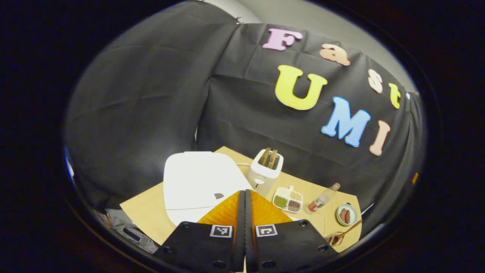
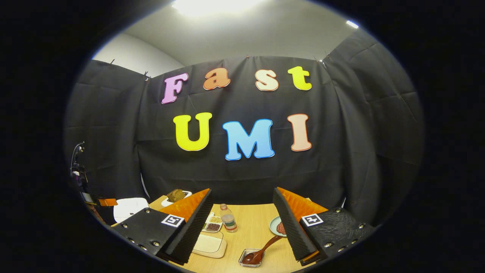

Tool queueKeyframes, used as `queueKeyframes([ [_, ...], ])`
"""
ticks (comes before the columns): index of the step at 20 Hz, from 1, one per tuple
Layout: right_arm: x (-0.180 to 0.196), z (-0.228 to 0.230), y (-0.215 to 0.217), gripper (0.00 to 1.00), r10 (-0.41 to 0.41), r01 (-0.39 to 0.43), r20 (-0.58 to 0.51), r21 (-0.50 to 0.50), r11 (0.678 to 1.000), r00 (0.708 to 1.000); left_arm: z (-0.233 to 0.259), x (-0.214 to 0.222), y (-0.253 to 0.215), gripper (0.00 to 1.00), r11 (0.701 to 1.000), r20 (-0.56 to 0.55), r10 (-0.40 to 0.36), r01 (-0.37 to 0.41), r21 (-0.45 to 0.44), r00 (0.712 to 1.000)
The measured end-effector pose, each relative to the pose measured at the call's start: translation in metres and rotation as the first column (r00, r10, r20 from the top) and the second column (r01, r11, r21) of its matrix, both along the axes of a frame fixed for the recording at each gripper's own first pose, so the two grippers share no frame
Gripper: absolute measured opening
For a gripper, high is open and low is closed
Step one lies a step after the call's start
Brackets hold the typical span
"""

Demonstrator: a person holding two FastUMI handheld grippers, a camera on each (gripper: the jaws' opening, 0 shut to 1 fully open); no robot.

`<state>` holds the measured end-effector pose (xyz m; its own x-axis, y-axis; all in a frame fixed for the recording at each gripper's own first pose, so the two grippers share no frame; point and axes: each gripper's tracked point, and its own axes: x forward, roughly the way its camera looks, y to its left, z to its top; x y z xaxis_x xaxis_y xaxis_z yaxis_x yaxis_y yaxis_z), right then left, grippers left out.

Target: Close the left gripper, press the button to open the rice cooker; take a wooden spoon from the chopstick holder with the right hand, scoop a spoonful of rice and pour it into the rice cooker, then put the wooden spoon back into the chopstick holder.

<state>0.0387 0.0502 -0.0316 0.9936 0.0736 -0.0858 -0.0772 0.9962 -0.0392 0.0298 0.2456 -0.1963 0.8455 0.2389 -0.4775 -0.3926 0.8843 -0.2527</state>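
The white rice cooker [image 1: 197, 182] stands with its lid down at the left of the wooden table; a small dark button [image 1: 219, 195] marks its lid. My left gripper [image 1: 244, 191] is shut with nothing between its fingers, its tips just right of that button, above the lid. The wooden spoon [image 2: 263, 248] rests with its bowl in a small clear holder [image 2: 250, 258] near the front edge. My right gripper [image 2: 242, 223] hangs open above the table, the spoon below between its fingers. A clear box of white rice [image 2: 208, 244] lies by its left finger. The cooker [image 2: 129, 206] sits far left.
A white toaster [image 1: 266, 167] with bread stands behind the cooker. A divided dish of grains [image 1: 288, 199], a small bottle [image 1: 322, 199] and a plate with sausages [image 1: 346, 215] line the table's right half. The spoon and holder [image 1: 337, 238] sit at the front right corner.
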Motion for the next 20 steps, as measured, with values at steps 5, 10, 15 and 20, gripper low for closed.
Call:
queueKeyframes([
  [5,0.0,-0.009,0.001,0.97,-0.007,0.007,-0.026,-0.005,1.0,1.0,-0.044,0.025,0.041,0.09,0.998,-0.062,0.037,-0.041,-0.055,0.997],
  [10,0.003,-0.009,-0.005,0.97,-0.033,0.033,-0.028,-0.026,0.999,0.999,-0.078,0.045,0.055,0.08,0.998,-0.121,0.046,-0.049,-0.027,0.992],
  [15,0.008,-0.013,-0.005,0.97,-0.042,0.04,-0.047,-0.027,0.999,0.998,-0.11,0.046,0.053,0.09,0.999,-0.217,0.039,-0.043,-0.014,0.975],
  [20,0.009,-0.007,0.004,0.97,-0.009,0.008,-0.03,-0.039,0.999,0.999,-0.092,0.047,0.057,0.09,0.998,-0.178,0.044,-0.036,0.05,0.983],
])
